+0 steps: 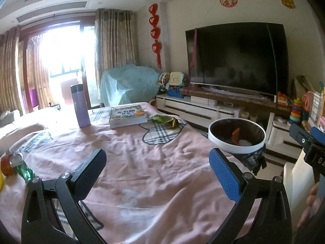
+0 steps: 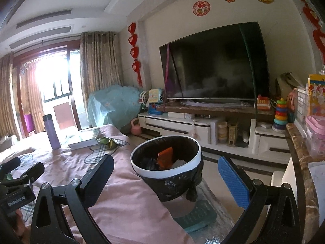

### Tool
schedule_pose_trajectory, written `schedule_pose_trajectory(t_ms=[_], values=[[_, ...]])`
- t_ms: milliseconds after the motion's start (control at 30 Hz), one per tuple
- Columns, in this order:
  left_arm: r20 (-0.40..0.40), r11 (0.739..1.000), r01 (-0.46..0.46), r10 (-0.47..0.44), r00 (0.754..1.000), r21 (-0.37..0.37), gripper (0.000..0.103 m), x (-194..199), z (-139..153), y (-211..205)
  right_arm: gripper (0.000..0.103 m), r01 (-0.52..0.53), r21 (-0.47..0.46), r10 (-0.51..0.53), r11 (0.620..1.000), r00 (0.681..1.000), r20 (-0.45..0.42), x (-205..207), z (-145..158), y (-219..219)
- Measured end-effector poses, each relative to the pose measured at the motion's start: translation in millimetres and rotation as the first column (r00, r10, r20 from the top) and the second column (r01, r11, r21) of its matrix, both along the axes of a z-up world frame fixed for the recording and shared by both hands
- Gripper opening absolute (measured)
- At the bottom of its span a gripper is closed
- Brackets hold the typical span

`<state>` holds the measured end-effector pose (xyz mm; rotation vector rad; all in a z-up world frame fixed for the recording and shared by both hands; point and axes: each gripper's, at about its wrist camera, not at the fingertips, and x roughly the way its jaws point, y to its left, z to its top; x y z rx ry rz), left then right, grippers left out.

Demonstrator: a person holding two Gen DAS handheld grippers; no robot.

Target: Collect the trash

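My left gripper (image 1: 158, 162) is open and empty above the pink table cloth (image 1: 142, 152). A crushed green can (image 1: 21, 166) lies at the table's left edge beside a red packet (image 1: 6, 165). A green and gold wrapper (image 1: 167, 120) lies at the far side by a book (image 1: 128, 116); the wrapper also shows in the right wrist view (image 2: 106, 141). A white-rimmed bin (image 1: 236, 136) with a black liner holds an orange packet (image 2: 165, 157). My right gripper (image 2: 166, 170) is open and empty, close in front of the bin (image 2: 166, 174).
A purple flask (image 1: 80, 105) stands on the table's far left. A TV (image 1: 237, 57) on a white cabinet (image 1: 199, 109) with toys lines the far wall. A marble-edged counter (image 2: 300, 158) is at the right. A teal scale (image 2: 195, 215) lies on the floor under the bin.
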<state>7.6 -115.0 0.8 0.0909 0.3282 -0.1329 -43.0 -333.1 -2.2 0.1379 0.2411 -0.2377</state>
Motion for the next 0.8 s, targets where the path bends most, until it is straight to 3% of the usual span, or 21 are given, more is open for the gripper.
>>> schedule_pose_trajectory(t_ms=[300, 800], values=[[-0.015, 1.0, 0.002, -0.002, 1.0, -0.008, 0.103, -1.9, -3.3, 1.3, 0.103, 0.017, -0.071, -0.016, 0.997, 1.0, 0.014, -3.0, -0.4, 10.1], [-0.026, 1.0, -0.002, 0.002, 1.0, -0.013, 0.103, -1.7, -2.8, 2.1, 0.103, -0.023, -0.044, 0.022, 0.999, 0.999, -0.027, 6.6, -6.9, 17.4]])
